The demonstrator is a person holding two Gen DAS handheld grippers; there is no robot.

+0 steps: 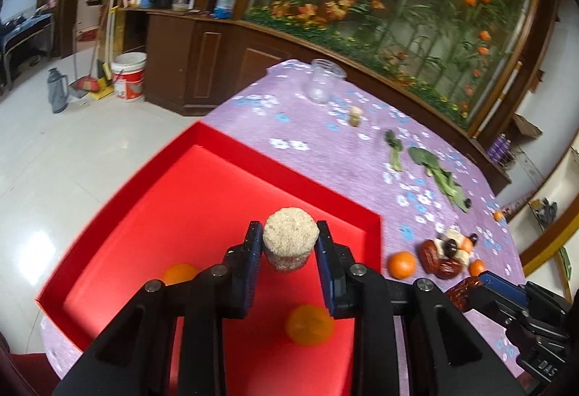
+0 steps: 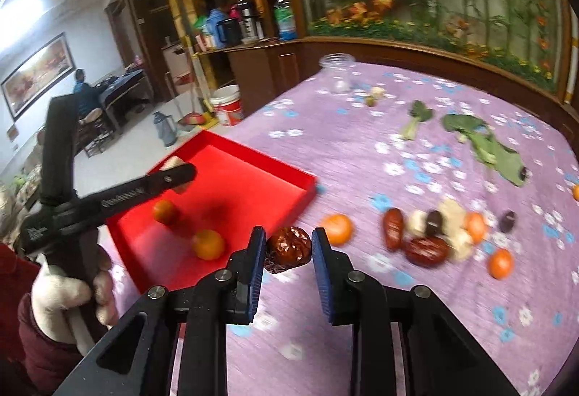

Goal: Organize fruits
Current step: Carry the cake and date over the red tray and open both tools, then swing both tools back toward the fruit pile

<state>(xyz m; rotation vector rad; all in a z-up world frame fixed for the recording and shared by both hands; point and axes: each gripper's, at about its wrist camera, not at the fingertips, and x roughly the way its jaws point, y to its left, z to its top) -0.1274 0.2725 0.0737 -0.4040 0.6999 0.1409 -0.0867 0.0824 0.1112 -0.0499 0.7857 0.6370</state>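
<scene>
Left gripper (image 1: 289,244) clamped on a pale, grainy round cake (image 1: 290,237), held above the red tray (image 1: 202,200). Two oranges lie in the tray: one (image 1: 309,324) below the gripper, another (image 1: 180,273) partly hidden behind its left finger.

Right gripper (image 2: 288,248) closed on a wrinkled red date (image 2: 288,248), held above the purple flowered cloth (image 2: 362,157), just right of the tray's near corner.

Loose on the cloth, right of the tray: an orange (image 2: 338,229) near the tray, then a heap (image 2: 430,233) of dates, pale pieces and dark fruits, with two more oranges (image 2: 501,263) beside it. Beyond these, leafy greens (image 2: 485,143) and a clear jar (image 2: 337,72) near the table's far edge.

In the right wrist view, a hand (image 2: 68,287) with a dark red sleeve grips the left gripper's handle. Both views motion-blurred.
</scene>
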